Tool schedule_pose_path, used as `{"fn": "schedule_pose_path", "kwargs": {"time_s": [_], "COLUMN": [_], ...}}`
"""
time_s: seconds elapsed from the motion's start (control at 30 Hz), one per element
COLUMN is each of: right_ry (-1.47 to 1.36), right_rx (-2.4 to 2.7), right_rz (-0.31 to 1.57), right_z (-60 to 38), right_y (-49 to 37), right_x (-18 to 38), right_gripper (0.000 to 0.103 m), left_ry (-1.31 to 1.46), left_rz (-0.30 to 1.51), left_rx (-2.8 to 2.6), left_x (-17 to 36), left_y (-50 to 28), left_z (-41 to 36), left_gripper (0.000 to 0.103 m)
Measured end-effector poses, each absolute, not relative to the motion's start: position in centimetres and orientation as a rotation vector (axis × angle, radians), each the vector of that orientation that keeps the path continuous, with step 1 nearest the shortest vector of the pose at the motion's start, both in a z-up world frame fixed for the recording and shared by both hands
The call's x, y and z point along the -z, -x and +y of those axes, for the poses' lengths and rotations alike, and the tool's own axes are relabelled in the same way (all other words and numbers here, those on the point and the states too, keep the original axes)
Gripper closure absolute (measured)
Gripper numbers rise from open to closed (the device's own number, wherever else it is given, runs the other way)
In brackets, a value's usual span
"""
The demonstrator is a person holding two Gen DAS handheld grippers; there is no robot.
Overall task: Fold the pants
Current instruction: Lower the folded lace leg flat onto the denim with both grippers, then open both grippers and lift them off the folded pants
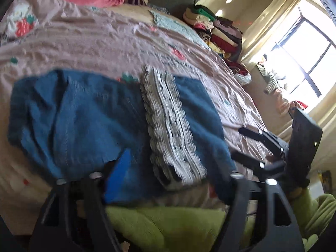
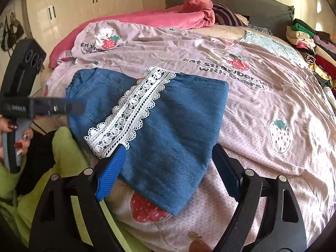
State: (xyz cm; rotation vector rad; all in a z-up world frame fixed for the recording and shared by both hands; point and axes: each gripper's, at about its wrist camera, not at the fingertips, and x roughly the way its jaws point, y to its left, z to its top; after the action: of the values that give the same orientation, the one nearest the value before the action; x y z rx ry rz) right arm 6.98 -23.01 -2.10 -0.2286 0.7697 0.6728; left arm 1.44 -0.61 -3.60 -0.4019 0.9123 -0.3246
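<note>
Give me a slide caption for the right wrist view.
Folded blue denim pants with white lace trim lying on a strawberry-print bedspread, right gripper open above them.

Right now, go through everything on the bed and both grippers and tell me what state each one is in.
Pants: folded into a compact blue bundle, lying flat on the quilt, held by neither gripper.
Lace trim: lying diagonally across the top of the pants.
Quilt: spread over the bed, wrinkled.
Clothes stack: piled at the bed's far edge.
Left gripper: jaws open, nothing between them.
Right gripper: jaws open, over the pants' near edge, not gripping.
</note>
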Motion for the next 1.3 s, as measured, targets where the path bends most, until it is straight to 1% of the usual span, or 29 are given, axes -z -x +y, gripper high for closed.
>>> {"fn": "schedule_pose_path", "kwargs": {"time_s": [0.07, 0.1, 0.23, 0.27, 0.33, 0.43, 0.47, 0.5, 0.53, 0.57, 0.63, 0.77, 0.87, 0.93, 1.0, 1.17, 1.23, 1.3], "right_ry": [0.231, 0.235, 0.239, 0.238, 0.233, 0.231, 0.231, 0.23, 0.23, 0.231, 0.243, 0.273, 0.29, 0.308, 0.3, 0.285, 0.281, 0.258], "right_rx": [-0.685, -0.69, -0.706, -0.706, -0.707, -0.71, -0.711, -0.713, -0.717, -0.722, -0.74, -0.774, -0.763, -0.716, -0.688, -0.688, -0.689, -0.69], "right_rz": [0.766, 0.766, 0.759, 0.76, 0.767, 0.781, 0.786, 0.79, 0.794, 0.795, 0.782, 0.782, 0.824, 0.873, 0.919, 0.921, 0.921, 0.927], "right_z": [-22.9, -22.9, -23.0, -23.1, -23.2, -23.1, -23.1, -23.1, -23.0, -22.9, -22.4, -21.0, -20.4, -20.6, -21.2, -21.4, -21.4, -21.5], "right_y": [-6.8, -6.7, -6.3, -6.2, -6.3, -6.4, -6.4, -6.5, -6.5, -6.5, -6.3, -5.9, -6.3, -6.9, -7.5, -7.4, -7.4, -7.4], "right_x": [2.1, 2.1, 2.1, 2.2, 2.5, 3.0, 3.1, 3.2, 3.3, 3.2, 2.9, 3.2, 4.6, 5.7, 6.8, 7.1, 7.1, 6.9], "right_gripper": [0.026, 0.026, 0.026, 0.026, 0.026, 0.026, 0.026, 0.027, 0.029, 0.031, 0.031, 0.032, 0.032, 0.034, 0.04, 0.04, 0.04, 0.039], "left_ry": [0.417, 0.422, 0.457, 0.451, 0.443, 0.409, 0.389, 0.376, 0.377, 0.379, 0.342, 0.295, 0.271, 0.257, 0.254, 0.245, 0.249, 0.248], "left_rz": [0.941, 0.954, 1.01, 1.016, 1.028, 1.025, 1.022, 1.02, 1.016, 1.015, 1.003, 0.995, 1.0, 1.003, 1.007, 1.006, 0.999, 0.995], "left_rx": [0.348, 0.349, 0.35, 0.332, 0.307, 0.285, 0.282, 0.28, 0.278, 0.282, 0.276, 0.259, 0.255, 0.253, 0.258, 0.26, 0.267, 0.27], "left_x": [4.3, 4.6, 6.2, 6.5, 7.2, 7.9, 7.9, 8.0, 7.9, 7.8, 7.1, 6.4, 6.6, 6.7, 6.9, 7.1, 7.0, 6.9], "left_y": [-1.2, -1.3, -1.6, -1.8, -2.4, -3.0, -3.1, -3.0, -2.9, -2.7, -2.1, -1.3, -1.4, -1.6, -1.5, -1.5, -1.4, -1.3], "left_z": [-1.1, -1.2, -2.2, -2.5, -3.1, -4.1, -4.4, -4.5, -4.3, -4.2, -4.0, -4.1, -4.2, -4.4, -4.3, -4.4, -4.5, -4.6], "left_gripper": [0.047, 0.047, 0.047, 0.045, 0.044, 0.049, 0.068, 0.08, 0.08, 0.083, 0.086, 0.087, 0.087, 0.084, 0.084, 0.083, 0.08, 0.075]}}
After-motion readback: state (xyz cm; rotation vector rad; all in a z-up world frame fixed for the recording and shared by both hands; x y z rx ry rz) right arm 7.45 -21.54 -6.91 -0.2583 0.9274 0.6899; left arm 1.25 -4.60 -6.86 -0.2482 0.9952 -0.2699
